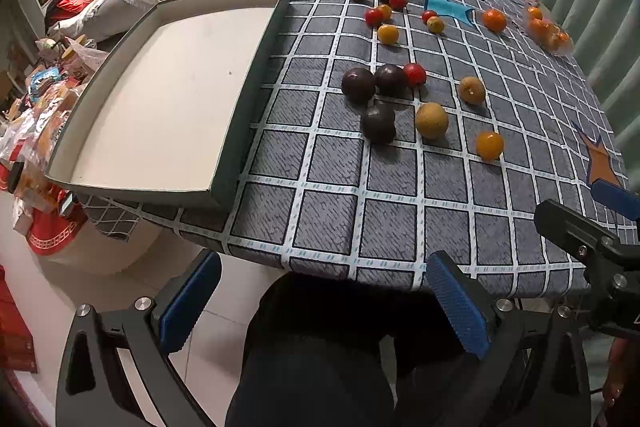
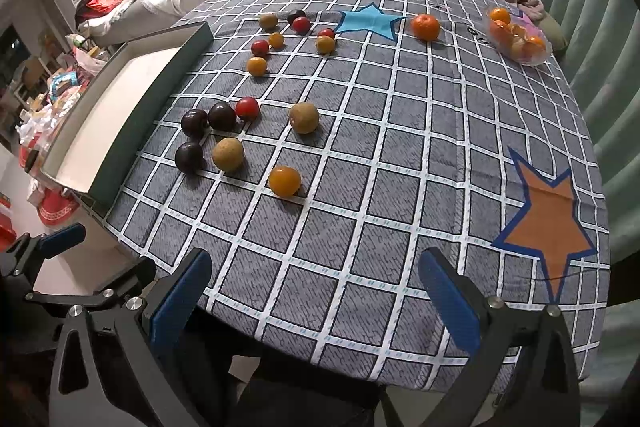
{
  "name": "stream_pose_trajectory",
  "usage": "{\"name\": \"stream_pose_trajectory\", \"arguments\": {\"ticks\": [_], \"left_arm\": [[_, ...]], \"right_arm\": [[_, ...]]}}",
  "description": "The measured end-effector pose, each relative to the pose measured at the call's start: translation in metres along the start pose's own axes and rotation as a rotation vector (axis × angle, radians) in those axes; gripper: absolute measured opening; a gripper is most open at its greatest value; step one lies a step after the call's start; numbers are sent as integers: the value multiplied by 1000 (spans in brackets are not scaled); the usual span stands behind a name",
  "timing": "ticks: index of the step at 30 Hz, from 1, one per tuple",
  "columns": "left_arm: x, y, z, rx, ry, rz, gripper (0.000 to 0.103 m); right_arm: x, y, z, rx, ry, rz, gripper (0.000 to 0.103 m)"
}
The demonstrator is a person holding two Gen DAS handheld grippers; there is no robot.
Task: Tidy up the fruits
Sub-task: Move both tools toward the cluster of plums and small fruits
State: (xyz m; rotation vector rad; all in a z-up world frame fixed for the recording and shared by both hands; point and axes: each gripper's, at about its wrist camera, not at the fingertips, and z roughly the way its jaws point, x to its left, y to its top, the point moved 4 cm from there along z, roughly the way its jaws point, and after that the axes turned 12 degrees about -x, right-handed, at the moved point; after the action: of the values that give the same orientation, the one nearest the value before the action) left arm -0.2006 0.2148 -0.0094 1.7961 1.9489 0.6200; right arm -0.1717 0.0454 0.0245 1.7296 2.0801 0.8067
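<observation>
Right wrist view shows the checked surface carrying an empty tray at its left edge, overhanging, so a nudge could tip it. Loose fruits beside it may roll; both left tongs and right tongs hang apart, empty.

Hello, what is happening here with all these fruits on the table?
A person holds two grippers at the near edge of the table, and both are open and hold nothing. The left gripper and the right gripper have not touched any fruit yet. Small fruits lie loose on the checked cloth: dark plums, red tomatoes, brownish fruits and a mandarin. The tray at the left holds no fruit. A plastic bag of oranges lies at the far right.
</observation>
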Motion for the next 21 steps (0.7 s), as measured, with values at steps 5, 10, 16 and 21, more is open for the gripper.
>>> {"name": "stream_pose_trajectory", "arguments": {"ticks": [5,10,16,21], "left_arm": [[-1,-1,2,4,2,0,103],[-2,-3,5,14,7,2,103],[0,-2,9,18,14,3,103],[-1,2,13,11,21,16,103]], "right_arm": [[-3,-1,2,4,-1,5,103],[-5,-2,4,12,-5,11,103],[-5,-3,9,23,-8,8,103],[-4,1,14,23,-14,-3,103]]}}
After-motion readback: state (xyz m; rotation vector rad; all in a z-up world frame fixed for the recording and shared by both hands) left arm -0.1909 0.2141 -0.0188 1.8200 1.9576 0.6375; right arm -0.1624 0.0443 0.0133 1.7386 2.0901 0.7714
